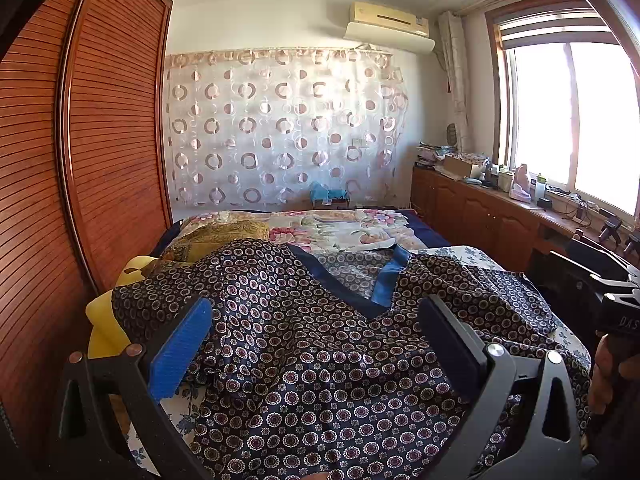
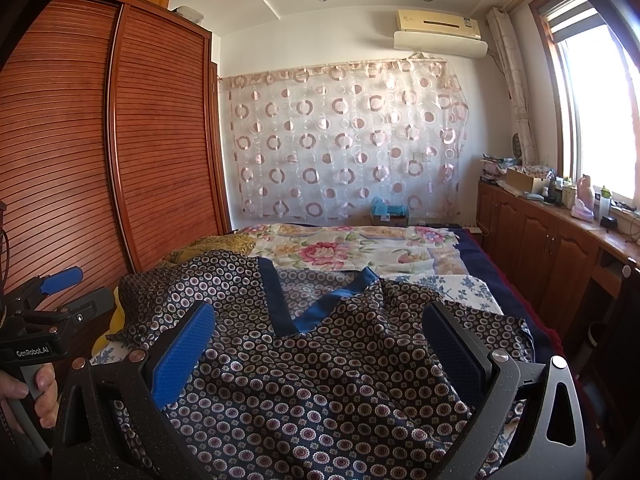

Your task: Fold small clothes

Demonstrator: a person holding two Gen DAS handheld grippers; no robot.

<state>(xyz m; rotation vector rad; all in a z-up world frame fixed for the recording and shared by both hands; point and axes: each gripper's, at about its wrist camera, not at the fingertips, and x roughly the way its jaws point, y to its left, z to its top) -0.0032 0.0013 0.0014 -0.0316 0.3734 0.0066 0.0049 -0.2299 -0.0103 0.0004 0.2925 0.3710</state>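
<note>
A dark navy satin top (image 1: 304, 344) printed with small rings, with a plain blue V-neck band (image 1: 384, 280), lies spread and rumpled on the bed; it also shows in the right wrist view (image 2: 320, 376). My left gripper (image 1: 316, 332) is open above its near part, holding nothing. My right gripper (image 2: 320, 340) is open above the top just below the neckline (image 2: 316, 316), also empty. The left gripper's body (image 2: 44, 320) shows at the left of the right wrist view, and the right gripper's body (image 1: 616, 300) at the right edge of the left wrist view.
The bed (image 1: 344, 232) has a floral cover. A gold cushion (image 1: 216, 240) and a yellow object (image 1: 104, 312) lie at its left. A slatted wooden wardrobe (image 1: 80, 160) stands left. A wooden cabinet (image 1: 480, 208) with clutter runs under the window (image 1: 572, 124) at right.
</note>
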